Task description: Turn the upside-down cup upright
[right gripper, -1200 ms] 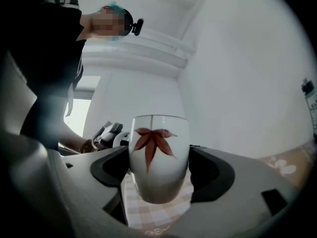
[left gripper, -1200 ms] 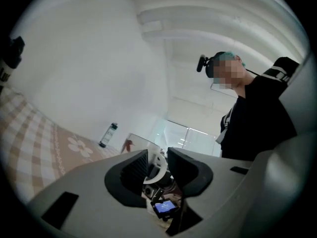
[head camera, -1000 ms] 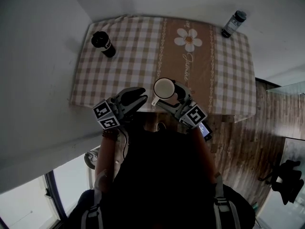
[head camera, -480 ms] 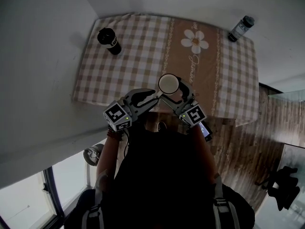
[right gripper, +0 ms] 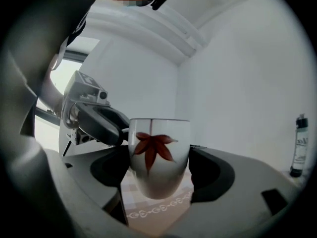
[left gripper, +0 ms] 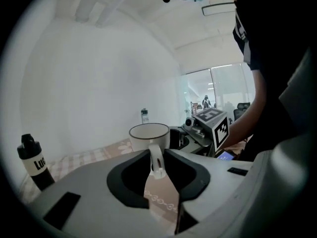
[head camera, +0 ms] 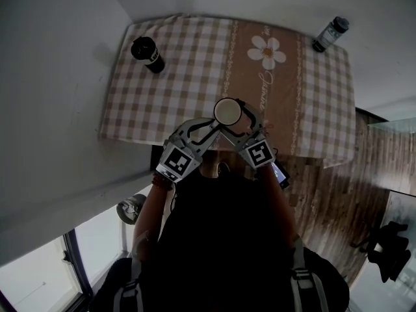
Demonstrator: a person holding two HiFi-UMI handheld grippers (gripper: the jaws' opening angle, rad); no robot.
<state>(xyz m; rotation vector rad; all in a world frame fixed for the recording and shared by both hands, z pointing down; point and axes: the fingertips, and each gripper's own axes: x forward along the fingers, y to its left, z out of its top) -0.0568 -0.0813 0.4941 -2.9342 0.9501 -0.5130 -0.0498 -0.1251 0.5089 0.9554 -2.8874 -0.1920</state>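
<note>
Glossy cup (head camera: 227, 112) upright above checked tabletop (head camera: 182, 64)
Right claw (right gripper: 158, 162) clamps its round body; left claw (left gripper: 157, 155), just closing, seemingly pinches the thin handle (left gripper: 155, 161).

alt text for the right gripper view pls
A white cup with a red leaf print, rim up, is clamped between the right gripper's jaws above a patterned tablecloth. The left gripper, its jaws just closing, reaches in at the cup's left; a bottle stands far right.
</note>
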